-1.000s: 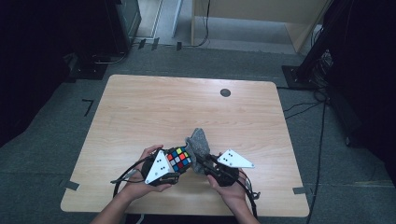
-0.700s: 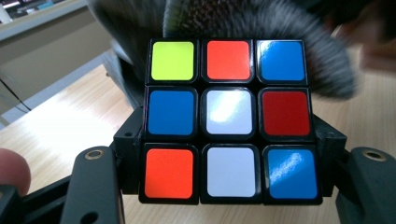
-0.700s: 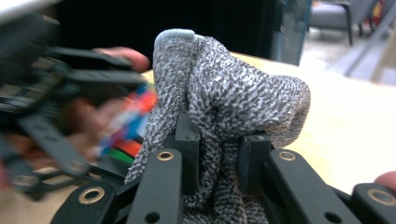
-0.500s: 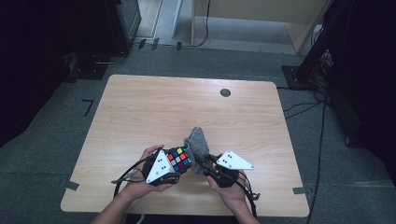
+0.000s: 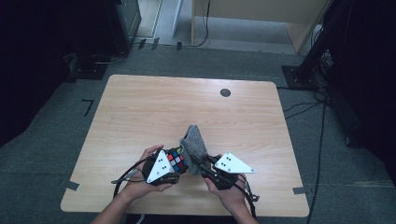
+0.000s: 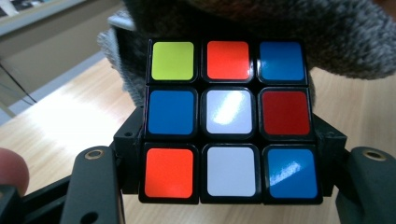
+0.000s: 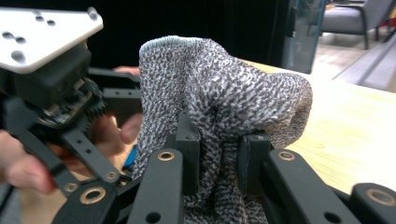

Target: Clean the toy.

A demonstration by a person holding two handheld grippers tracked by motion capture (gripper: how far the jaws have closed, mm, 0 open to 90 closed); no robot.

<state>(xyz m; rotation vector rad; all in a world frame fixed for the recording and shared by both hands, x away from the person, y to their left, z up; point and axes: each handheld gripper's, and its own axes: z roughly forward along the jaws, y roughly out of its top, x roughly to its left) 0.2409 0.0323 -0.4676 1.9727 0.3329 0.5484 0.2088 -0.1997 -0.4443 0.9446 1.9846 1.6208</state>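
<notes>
A scrambled puzzle cube (image 5: 176, 161) with coloured squares (image 6: 231, 121) is clamped between the jaws of my left gripper (image 5: 173, 164), held just above the near part of the wooden table (image 5: 154, 107). My right gripper (image 5: 200, 164) is shut on a grey knitted cloth (image 5: 193, 145), which bunches up between its two pads (image 7: 217, 158). The cloth (image 7: 219, 98) stands upright and lies against the far and right sides of the cube; in the left gripper view the cloth (image 6: 261, 28) drapes over the cube's top edge. The left gripper's body (image 7: 51, 79) sits close at the left of the right gripper view.
A small dark round hole (image 5: 225, 92) marks the table near its far edge. Dark equipment and cables (image 5: 322, 79) stand on the floor around the table. Tape marks (image 5: 72, 185) sit at the near corners.
The cloth's raised top has shifted slightly left, closer over the cube. Both hands have stayed about where they were.
</notes>
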